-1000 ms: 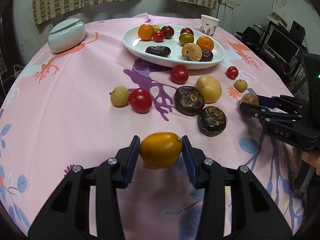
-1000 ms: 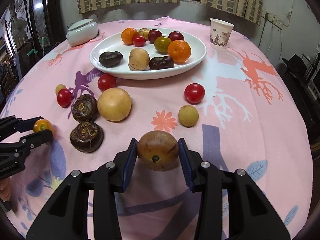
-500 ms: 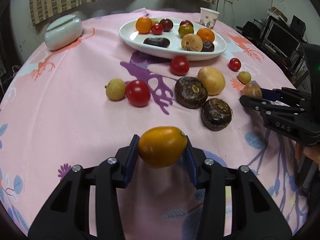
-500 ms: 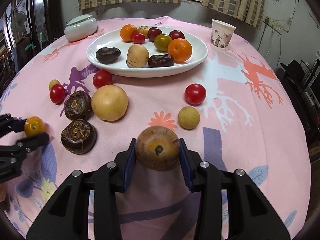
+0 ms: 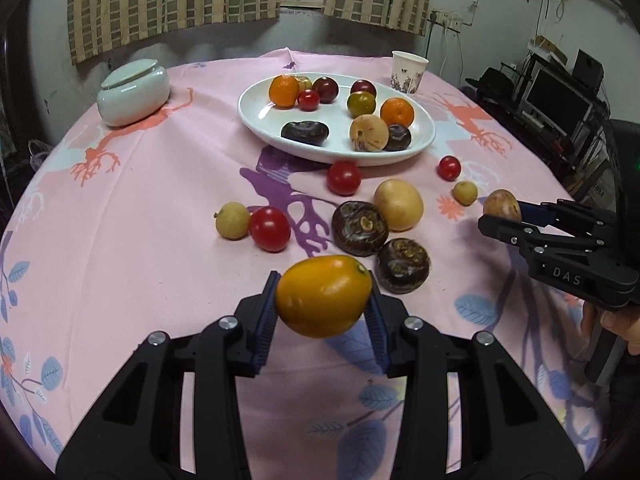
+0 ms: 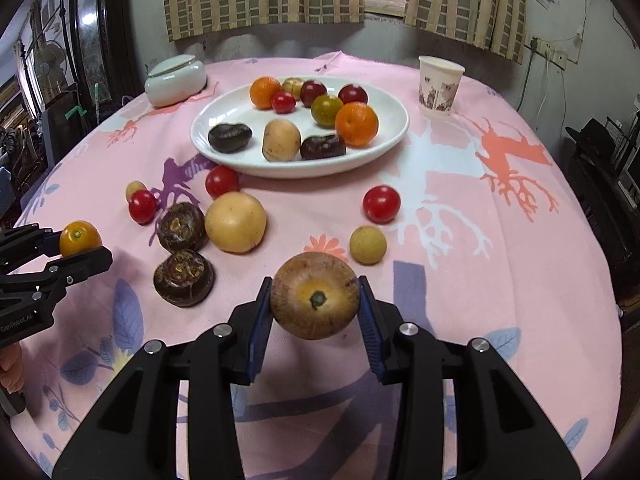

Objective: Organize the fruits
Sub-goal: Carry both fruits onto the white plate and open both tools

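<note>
Up close, the left gripper (image 5: 323,304) has its jaws pinching an orange-yellow oval fruit (image 5: 323,295) from both sides and closing on it, lifted clear of the pink patterned cloth (image 5: 152,208) that covers the round desk. To its right, the right gripper (image 6: 315,309) has its jaws clamped on a round brown fruit (image 6: 315,294), stem end facing the camera, also held above the cloth.

Farther away, near the middle of the desk, sits a white oval plate (image 5: 256,114) already holding oranges, dark plums, a small red tomato, a green-orange fruit, a tan fruit and two dark brown ones. Loose on the cloth between the grippers and the plate lie two dark water chestnuts (image 5: 360,228), touching each other, with a pale yellow round fruit (image 5: 399,204) just beside them, three red tomatoes and two small tan longans. At the far left stands a white lidded jar (image 5: 133,92); at the far right, a paper cup (image 5: 409,71).
</note>
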{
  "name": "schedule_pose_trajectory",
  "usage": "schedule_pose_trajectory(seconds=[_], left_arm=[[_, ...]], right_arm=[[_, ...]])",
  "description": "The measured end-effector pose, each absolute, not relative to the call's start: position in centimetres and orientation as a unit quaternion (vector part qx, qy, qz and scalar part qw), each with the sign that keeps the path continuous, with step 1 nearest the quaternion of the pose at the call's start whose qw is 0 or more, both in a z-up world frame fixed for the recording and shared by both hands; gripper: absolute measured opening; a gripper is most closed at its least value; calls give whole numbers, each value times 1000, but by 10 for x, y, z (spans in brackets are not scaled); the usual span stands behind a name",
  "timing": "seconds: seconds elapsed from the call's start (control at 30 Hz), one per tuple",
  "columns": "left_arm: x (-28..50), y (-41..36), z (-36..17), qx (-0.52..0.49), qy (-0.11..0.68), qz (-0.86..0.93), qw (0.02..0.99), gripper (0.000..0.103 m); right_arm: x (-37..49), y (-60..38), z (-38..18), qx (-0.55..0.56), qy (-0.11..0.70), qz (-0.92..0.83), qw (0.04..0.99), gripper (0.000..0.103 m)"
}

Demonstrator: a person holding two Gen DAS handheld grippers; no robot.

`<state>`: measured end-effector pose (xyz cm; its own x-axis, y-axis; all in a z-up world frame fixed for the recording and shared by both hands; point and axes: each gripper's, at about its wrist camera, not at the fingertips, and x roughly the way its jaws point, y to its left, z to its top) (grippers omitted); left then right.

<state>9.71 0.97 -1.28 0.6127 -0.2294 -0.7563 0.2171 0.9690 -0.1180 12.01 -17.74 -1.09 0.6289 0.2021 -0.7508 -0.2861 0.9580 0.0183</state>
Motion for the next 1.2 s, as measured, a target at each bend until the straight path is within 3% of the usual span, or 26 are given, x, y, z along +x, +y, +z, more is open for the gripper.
schedule_pose_trajectory(seconds=[0.47, 0.73, 1.03, 1.1, 1.17, 1.2], left_arm=[[189, -12, 33, 4, 395, -115, 912, 41], [263, -25, 14, 6, 413, -84, 907, 41], [290, -30, -9, 1, 432, -73, 899, 41], [292, -28, -13, -11, 438, -70, 896, 47], [290, -26, -11, -24, 433, -63, 899, 66], [286, -25, -7, -23, 425, -59, 903, 69]], right_arm=[[182, -159, 34, -85, 349, 154, 920, 41], [251, -142, 8, -91, 364, 150, 915, 41], [275, -131, -10, -102, 382, 139, 908, 41], [274, -127, -11, -112, 381, 129, 909, 46], [269, -122, -9, -129, 375, 125, 910, 47], [266, -121, -8, -134, 372, 128, 910, 47]])
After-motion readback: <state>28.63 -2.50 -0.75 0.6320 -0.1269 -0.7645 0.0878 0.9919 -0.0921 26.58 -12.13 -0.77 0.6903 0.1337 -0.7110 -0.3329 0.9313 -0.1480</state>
